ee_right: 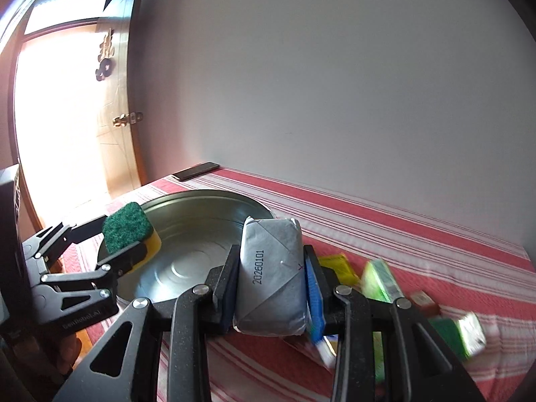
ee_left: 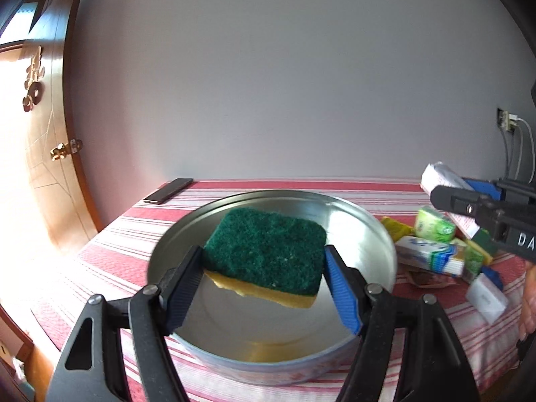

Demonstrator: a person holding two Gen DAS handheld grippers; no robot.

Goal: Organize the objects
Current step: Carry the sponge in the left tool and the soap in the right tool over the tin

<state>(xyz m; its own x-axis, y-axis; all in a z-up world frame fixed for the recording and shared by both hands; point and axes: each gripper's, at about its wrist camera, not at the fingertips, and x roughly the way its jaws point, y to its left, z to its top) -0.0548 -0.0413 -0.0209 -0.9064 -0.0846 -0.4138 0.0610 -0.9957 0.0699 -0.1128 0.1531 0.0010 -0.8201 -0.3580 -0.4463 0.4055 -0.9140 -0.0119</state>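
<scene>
My left gripper [ee_left: 264, 268] is shut on a green-and-yellow scrub sponge [ee_left: 268, 251] and holds it above the round metal tray [ee_left: 375, 234]. The sponge [ee_right: 125, 226] and left gripper [ee_right: 129, 238] also show in the right wrist view, over the tray's [ee_right: 187, 268] left rim. My right gripper [ee_right: 271, 268] is shut on a white paper-wrapped soap bar [ee_right: 271, 274] stamped 20260101, held above the table just right of the tray. It shows in the left wrist view [ee_left: 445, 184] at the right edge.
A pile of small packets [ee_left: 435, 244], sponges and boxes lies on the red striped tablecloth [ee_left: 110, 254] right of the tray; it also shows in the right wrist view [ee_right: 382, 278]. A dark phone [ee_left: 169, 190] lies at the far left corner. A wooden door [ee_left: 43, 154] stands left.
</scene>
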